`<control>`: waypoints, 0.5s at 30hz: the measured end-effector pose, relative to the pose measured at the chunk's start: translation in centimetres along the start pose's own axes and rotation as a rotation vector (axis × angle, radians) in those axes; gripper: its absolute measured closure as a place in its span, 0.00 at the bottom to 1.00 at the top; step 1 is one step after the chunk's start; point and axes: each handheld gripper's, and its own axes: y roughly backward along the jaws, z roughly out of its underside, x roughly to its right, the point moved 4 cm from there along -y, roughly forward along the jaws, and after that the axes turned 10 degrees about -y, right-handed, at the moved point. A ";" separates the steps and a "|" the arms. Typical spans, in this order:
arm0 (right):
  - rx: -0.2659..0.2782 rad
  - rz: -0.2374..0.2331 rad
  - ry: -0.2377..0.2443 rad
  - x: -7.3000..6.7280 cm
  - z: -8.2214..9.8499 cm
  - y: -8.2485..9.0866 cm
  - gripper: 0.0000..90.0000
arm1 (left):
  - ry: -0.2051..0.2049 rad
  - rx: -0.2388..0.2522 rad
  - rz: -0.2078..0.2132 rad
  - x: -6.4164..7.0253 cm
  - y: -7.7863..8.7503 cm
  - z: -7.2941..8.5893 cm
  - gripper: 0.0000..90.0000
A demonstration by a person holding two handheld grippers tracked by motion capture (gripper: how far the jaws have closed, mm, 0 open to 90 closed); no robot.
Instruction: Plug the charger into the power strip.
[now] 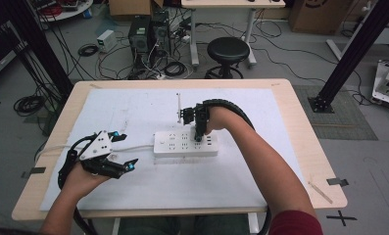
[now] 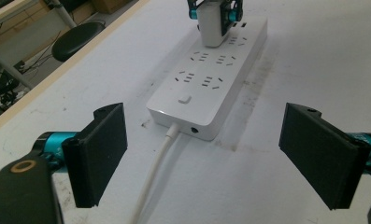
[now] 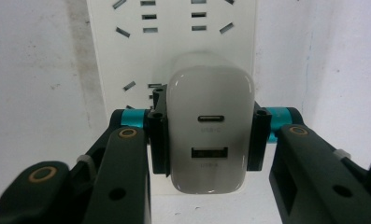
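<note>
Your right gripper (image 1: pixel 199 133) is clamped on the white charger (image 3: pixel 210 135), right of centre in the high view, standing on the power strip (image 1: pixel 177 146). Your left gripper (image 1: pixel 124 151), jaws apart and holding nothing, hovers at lower left, with bare surface (image 1: pixel 260 176) toward the near edge.

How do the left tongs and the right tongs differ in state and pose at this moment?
The left tongs stand wide open and empty; the right tongs are shut on the white USB charger. The left tongs hover short of the power strip, at its cable end; the right tongs point down over it. Both have black jaws and teal fittings.
</note>
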 end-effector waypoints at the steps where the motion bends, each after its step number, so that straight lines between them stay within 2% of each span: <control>1: -0.001 -0.003 -0.005 0.0 0.1 0.0 0.71 | 0.005 0.001 -0.001 0.0 -0.1 0.0 0.17; 5: 0.004 0.006 -0.015 -0.2 0.0 -0.4 0.71 | -0.004 -0.001 0.002 0.1 -0.2 -0.1 0.17; 7: -0.017 0.014 -0.014 -0.3 -0.3 -0.5 0.71 | -0.003 0.001 0.004 0.2 -0.4 -0.1 0.17; 11: 0.005 0.005 -0.031 -0.3 0.0 -0.7 0.71 | 0.002 0.002 0.006 0.3 -0.5 -0.1 0.17; 15: 0.003 0.002 -0.035 -0.2 -0.1 -0.7 0.70 | -0.001 -0.008 0.013 0.3 -0.5 -0.1 0.17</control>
